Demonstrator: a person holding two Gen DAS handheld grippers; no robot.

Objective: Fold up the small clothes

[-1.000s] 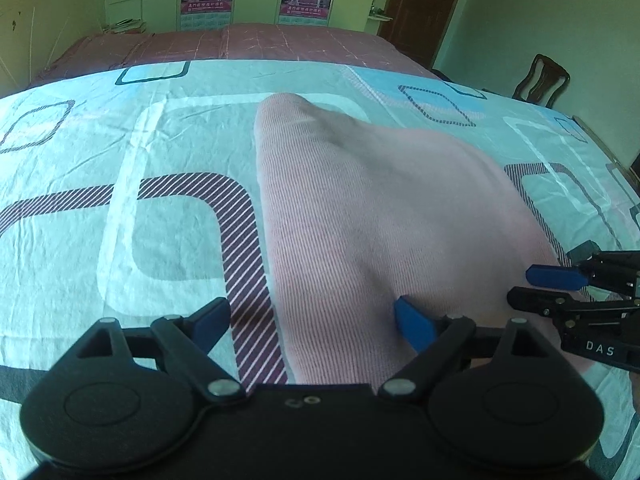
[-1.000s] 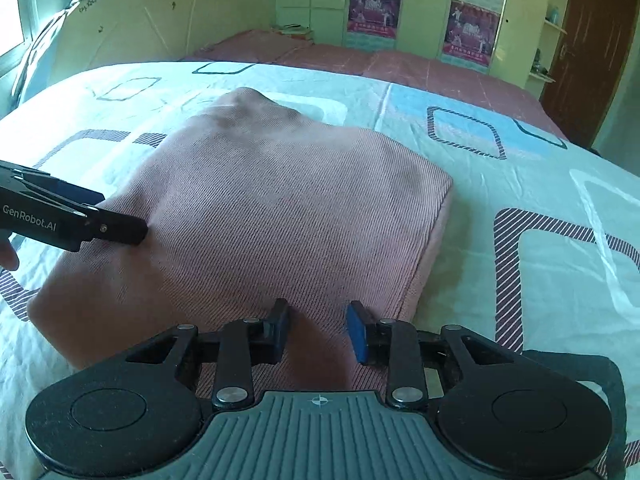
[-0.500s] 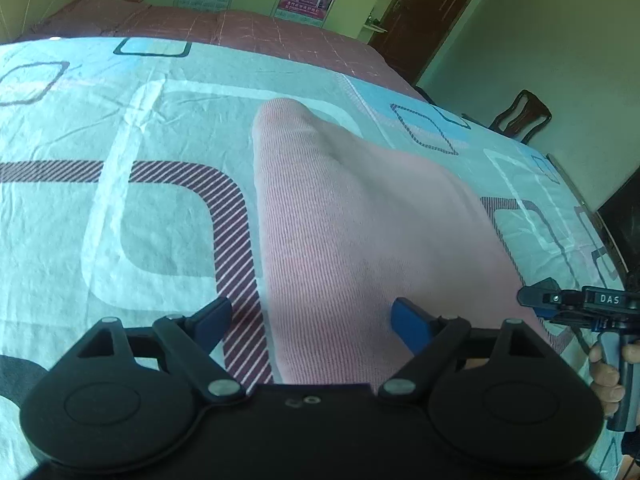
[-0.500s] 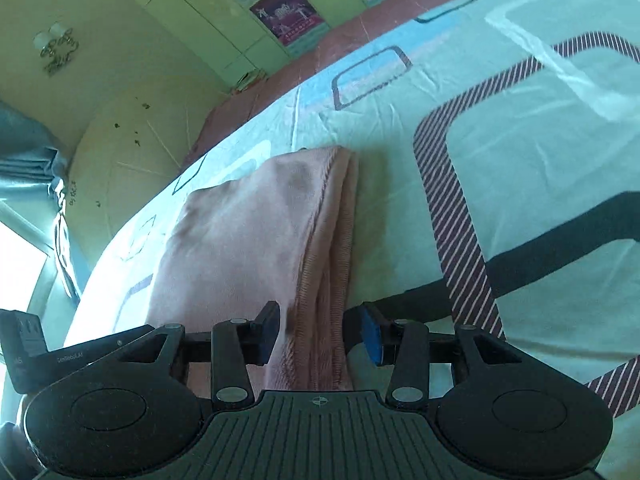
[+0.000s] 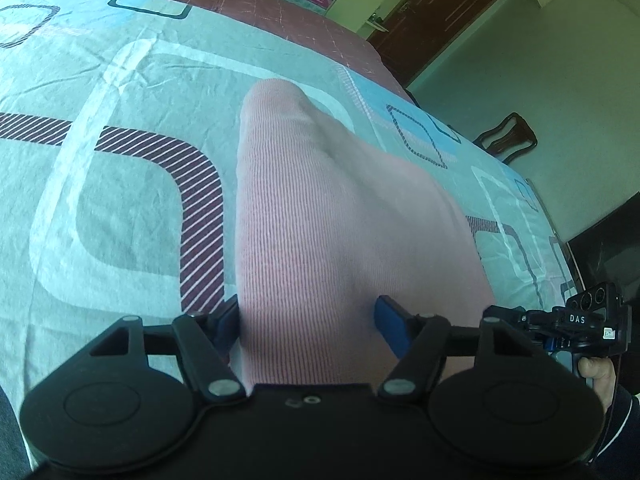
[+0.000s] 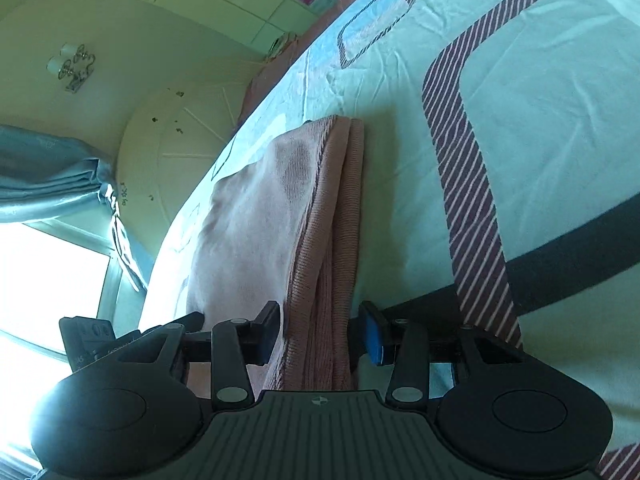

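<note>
A folded pink ribbed garment point(image 5: 320, 220) lies on the patterned bedsheet point(image 5: 100, 208). My left gripper point(image 5: 308, 320) is open, its blue fingers either side of the garment's near left edge. My right gripper point(image 6: 320, 332) is rolled on its side and open, its fingers straddling the stacked layers of the garment's right edge point(image 6: 320, 248). The right gripper also shows at the far right of the left wrist view point(image 5: 568, 328), held by a hand.
The bedsheet point(image 6: 520, 100) spreads wide around the garment. A wooden chair point(image 5: 508, 140) stands beside the bed's right side, with a dark door point(image 5: 436, 12) behind. A window with a blue curtain point(image 6: 52, 184) is on the left.
My right gripper has rolled sideways and moved down to the garment's right edge, fingers now around the layers. My left gripper has moved forward so the garment sits between its fingers.
</note>
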